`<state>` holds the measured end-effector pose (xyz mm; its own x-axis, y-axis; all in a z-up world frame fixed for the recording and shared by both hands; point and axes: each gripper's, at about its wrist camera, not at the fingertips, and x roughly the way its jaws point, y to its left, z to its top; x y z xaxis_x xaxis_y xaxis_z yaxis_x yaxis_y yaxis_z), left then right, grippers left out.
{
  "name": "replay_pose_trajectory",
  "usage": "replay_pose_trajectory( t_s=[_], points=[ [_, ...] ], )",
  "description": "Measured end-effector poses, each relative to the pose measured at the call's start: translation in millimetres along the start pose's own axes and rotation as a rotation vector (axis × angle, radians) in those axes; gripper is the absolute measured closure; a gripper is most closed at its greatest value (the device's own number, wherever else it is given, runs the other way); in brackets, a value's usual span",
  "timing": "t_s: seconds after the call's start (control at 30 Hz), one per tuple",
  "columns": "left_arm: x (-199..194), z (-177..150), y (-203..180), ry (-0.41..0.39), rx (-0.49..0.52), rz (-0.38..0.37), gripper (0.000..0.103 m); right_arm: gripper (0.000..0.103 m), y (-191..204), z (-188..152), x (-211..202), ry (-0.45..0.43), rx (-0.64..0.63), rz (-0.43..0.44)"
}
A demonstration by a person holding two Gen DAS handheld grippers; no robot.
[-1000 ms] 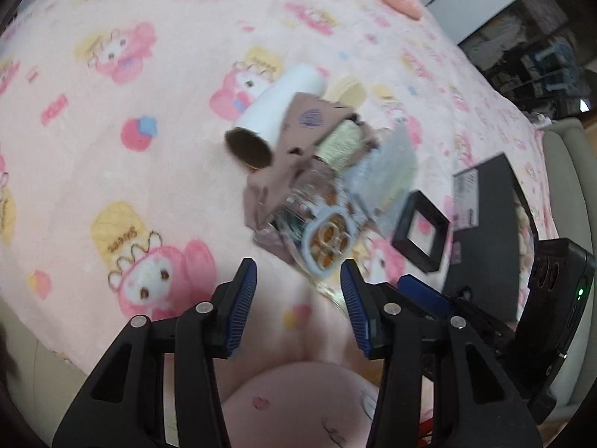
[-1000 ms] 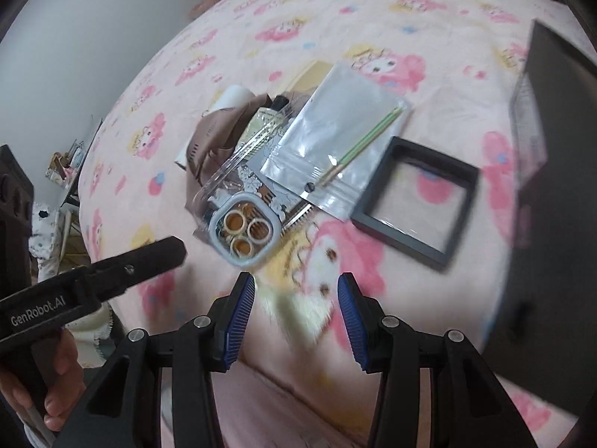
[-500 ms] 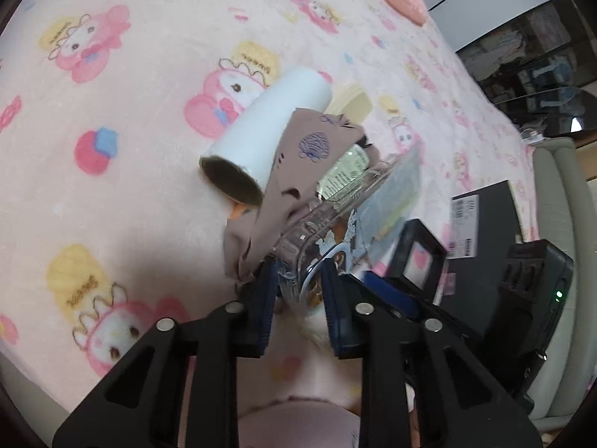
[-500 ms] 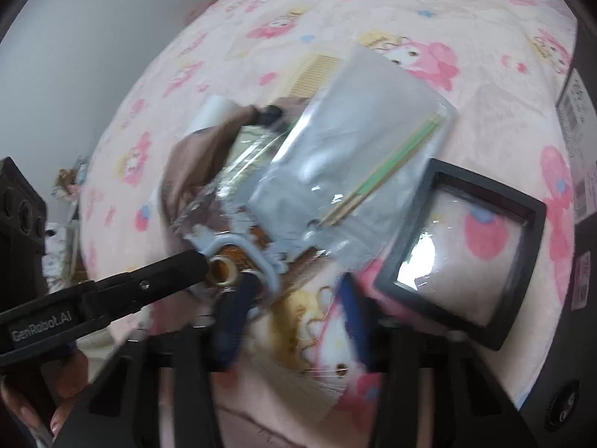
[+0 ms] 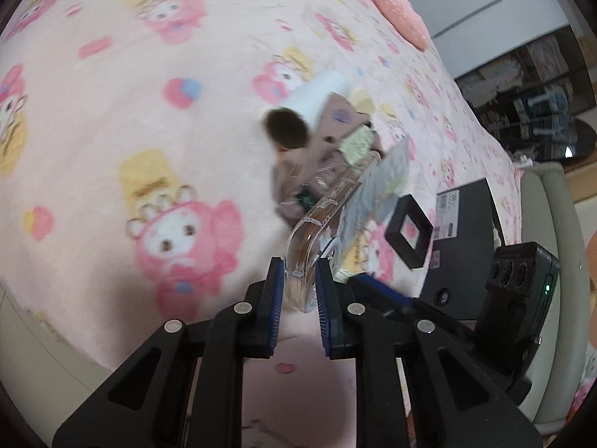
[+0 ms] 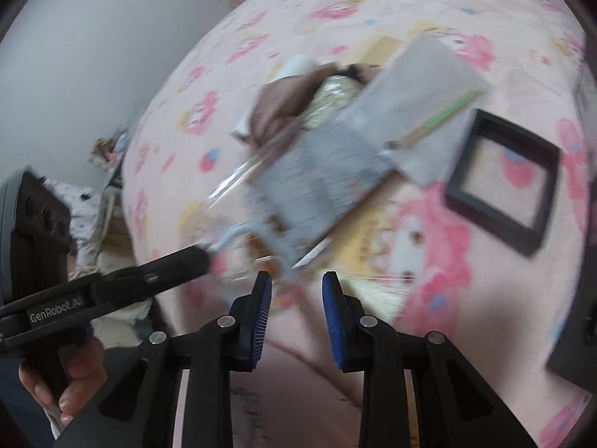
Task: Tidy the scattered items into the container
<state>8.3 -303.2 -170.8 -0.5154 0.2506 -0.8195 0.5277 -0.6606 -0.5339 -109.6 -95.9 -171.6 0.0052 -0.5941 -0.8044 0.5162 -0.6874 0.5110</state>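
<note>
Between your left tongs (image 5: 297,291): clear phone case (image 5: 317,231), near end pinched edge-on, long axis running away toward pile on pink cartoon-print bed (image 5: 112,112). Left jaws narrow, clamped on case. Right tongs (image 6: 293,310): jaws closing, nothing between them; silver pouch (image 6: 403,112) lies just beyond tips, blurred. Left hand (image 6: 63,384) nearer case. Black frame (image 6: 502,183) right of pile; black box (image 5: 462,254), likely container, farther right. Paper roll (image 5: 313,93) behind pile. Legible: "GenRobot.AI" on left tool; box label unreadable.

Pink cartoon-print bedspread (image 5: 112,119), grey wall (image 6: 93,37)
</note>
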Motion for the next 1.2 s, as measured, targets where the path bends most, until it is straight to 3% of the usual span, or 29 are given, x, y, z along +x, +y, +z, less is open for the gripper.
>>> replay_pose_trajectory(
  t_s=[0.1, 0.23, 0.37, 0.47, 0.57, 0.63, 0.73, 0.83, 1.0, 1.1, 1.2],
  points=[
    [-8.9, 2.2, 19.3, 0.0, -0.032, 0.008, 0.086, 0.07, -10.7, 14.5, -9.4, -0.046, 0.027, -0.035],
    [-10.1, 9.1, 39.7, -0.023, -0.061, 0.101, 0.089, 0.064, -11.6, 35.8, -7.1, -0.074, -0.001, -0.099],
    [3.9, 4.7, 50.5, 0.039, -0.096, 0.01, 0.077, 0.061, -2.3, 48.7, 20.3, -0.03, -0.028, -0.102],
    [14.2, 0.1, 46.4, 0.054, -0.075, 0.012, 0.077, 0.061, 0.6, 42.7, 31.0, -0.005, -0.051, -0.075],
    [10.4, 4.7, 41.2, 0.011, -0.059, 0.048, 0.073, 0.062, 6.4, 34.0, 29.4, -0.003, -0.07, -0.059],
    [5.0, 9.1, 39.0, -0.02, -0.05, 0.05, 0.068, 0.062, 3.2, 28.4, 26.6, 0.031, -0.041, -0.004],
    [4.2, 14.5, 38.6, -0.014, -0.049, 0.022, 0.068, 0.062, -3.2, 18.3, 17.7, 0.063, 0.006, 0.043],
    [17.2, 14.3, 33.5, 0.0, -0.002, 0.192, 0.068, 0.062, -5.1, 10.0, 17.7, 0.086, 0.014, 0.024],
    [21.4, 17.3, 30.3, 0.007, -0.02, 0.148, 0.068, 0.064, -1.4, 14.6, 34.2, 0.072, -0.016, -0.034],
    [7.8, 15.2, 16.6, -0.025, 0.025, 0.163, 0.068, 0.066, 8.4, 13.9, 22.2, 0.038, -0.044, -0.044],
    [-10.0, 13.1, 0.8, -0.043, 0.056, 0.123, 0.067, 0.066, 15.2, 13.9, -2.3, -0.005, -0.051, -0.047]
  ],
)
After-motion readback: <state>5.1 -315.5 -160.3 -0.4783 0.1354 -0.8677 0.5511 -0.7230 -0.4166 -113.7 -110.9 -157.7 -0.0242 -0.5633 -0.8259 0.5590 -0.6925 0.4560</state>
